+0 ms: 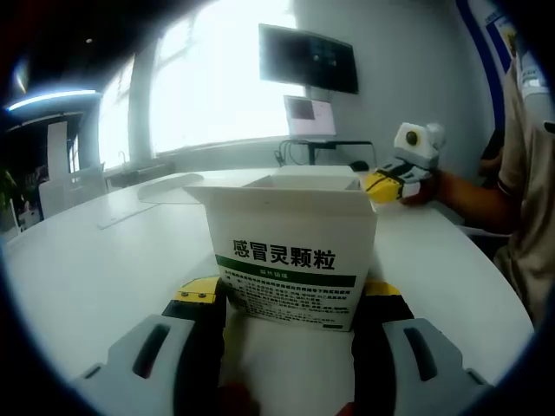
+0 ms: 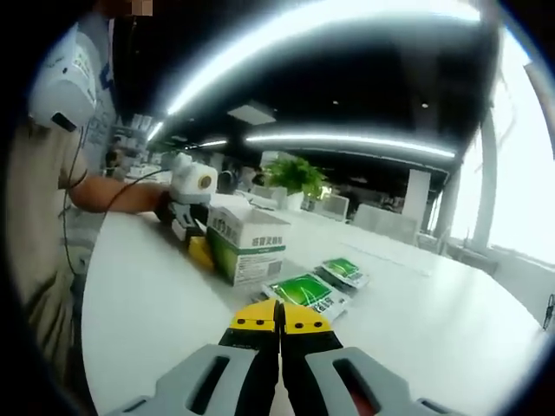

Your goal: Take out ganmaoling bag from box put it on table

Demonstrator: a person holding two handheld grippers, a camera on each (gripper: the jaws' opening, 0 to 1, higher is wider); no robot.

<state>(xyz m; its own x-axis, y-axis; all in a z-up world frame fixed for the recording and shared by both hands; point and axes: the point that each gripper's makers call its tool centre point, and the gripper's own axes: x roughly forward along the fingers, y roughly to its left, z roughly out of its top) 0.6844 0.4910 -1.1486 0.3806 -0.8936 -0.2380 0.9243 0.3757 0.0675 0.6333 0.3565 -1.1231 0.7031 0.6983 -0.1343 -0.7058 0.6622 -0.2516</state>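
Left gripper view: the left claw (image 1: 290, 303) is clamped on the box (image 1: 286, 251), its jaws pressing the two lower sides; the box stands upright on the white surface (image 1: 95, 269) with its top flaps open. What remains inside cannot be seen from here. Beyond the box, the right claw (image 1: 381, 185) appears near the far rim of the opening, held by a person's hand (image 1: 425, 186).

Right gripper view: the right claw (image 2: 280, 319) has its yellow-tipped jaws together with nothing between them. Ahead lie two green ganmaoling bags, the nearer bag (image 2: 305, 292) just beside the box (image 2: 247, 245) and the farther bag (image 2: 345, 271) a little apart, both flat on the surface (image 2: 156, 312). The left claw (image 2: 195, 247) grips the box at its far side.

Risks, as judged: a loose hold by the left claw could let the light box tip or slide when the right claw enters it. A shut claw pushed in could crumple a flap or a bag rather than pinch it.
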